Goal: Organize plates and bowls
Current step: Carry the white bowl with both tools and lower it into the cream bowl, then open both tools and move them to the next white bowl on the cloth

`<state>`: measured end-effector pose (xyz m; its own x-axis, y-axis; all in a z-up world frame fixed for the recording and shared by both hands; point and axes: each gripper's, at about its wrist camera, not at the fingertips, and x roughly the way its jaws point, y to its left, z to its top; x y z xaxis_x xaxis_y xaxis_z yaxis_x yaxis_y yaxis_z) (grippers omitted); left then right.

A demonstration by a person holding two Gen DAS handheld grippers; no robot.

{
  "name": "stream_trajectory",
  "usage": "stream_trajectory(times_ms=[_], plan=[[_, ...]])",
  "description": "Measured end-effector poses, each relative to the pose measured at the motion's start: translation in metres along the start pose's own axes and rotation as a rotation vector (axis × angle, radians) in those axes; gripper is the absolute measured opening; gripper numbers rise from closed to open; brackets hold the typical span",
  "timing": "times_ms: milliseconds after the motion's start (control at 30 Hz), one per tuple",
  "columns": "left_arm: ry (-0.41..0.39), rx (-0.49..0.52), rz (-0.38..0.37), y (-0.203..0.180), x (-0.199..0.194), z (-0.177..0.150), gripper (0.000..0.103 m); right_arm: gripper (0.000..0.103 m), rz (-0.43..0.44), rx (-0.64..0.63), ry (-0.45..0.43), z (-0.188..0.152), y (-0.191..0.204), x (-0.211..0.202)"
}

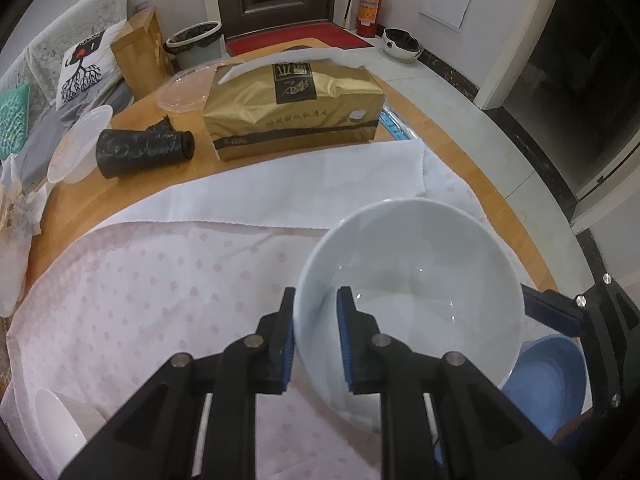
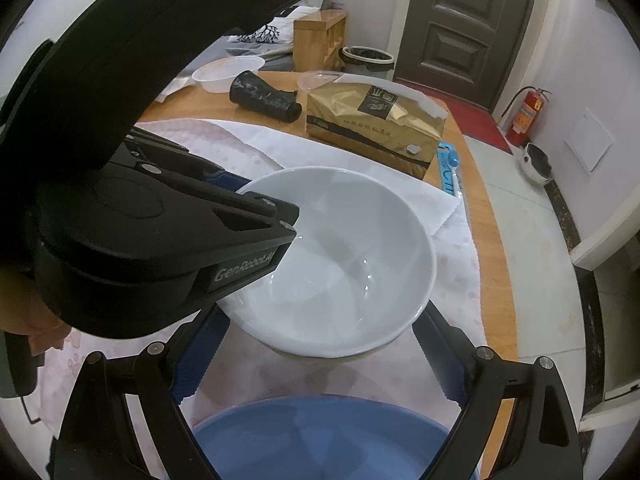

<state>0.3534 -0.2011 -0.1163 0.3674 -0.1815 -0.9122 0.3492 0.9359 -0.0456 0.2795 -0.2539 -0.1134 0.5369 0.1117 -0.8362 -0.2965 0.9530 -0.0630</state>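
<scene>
Pink-dotted cloth (image 1: 140, 280) cushions little: your left gripper (image 1: 316, 312) pinches the slick, breakable white bowl (image 1: 420, 264) by its rim; right gripper (image 2: 320, 352) gapes.

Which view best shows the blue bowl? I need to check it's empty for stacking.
The right wrist view: the blue bowl lies broad between the open right gripper's fingers. The left wrist view catches only a partial edge behind the white bowl.

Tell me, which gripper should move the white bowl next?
Probably the left gripper: it already pinches the round white ceramic bowl by its rim. The right gripper stands open around it.
</scene>
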Motion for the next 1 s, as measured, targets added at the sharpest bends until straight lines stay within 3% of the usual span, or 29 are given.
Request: stream_trajectory(times_ms=[267,533,767,1000], plan=[[-0.027,-0.020,-0.017,0.008,-0.020,-0.004,0.015,0.090,-0.042,-0.032,0.004,-0.002,0.005,-0.003],[-0.095,-0.066,0.004,0.048,-0.072,-0.018,0.015,0.089,-0.045,-0.092,-0.043,0.007,0.029,-0.031],[-0.129,-0.137,0.063,0.113,-0.112,-0.051,0.015,0.090,0.043,-0.152,-0.085,0.018,0.080,-0.046],[-0.127,-0.224,0.102,0.181,-0.130,-0.095,0.015,0.090,0.143,-0.245,-0.091,0.026,0.147,-0.035]])
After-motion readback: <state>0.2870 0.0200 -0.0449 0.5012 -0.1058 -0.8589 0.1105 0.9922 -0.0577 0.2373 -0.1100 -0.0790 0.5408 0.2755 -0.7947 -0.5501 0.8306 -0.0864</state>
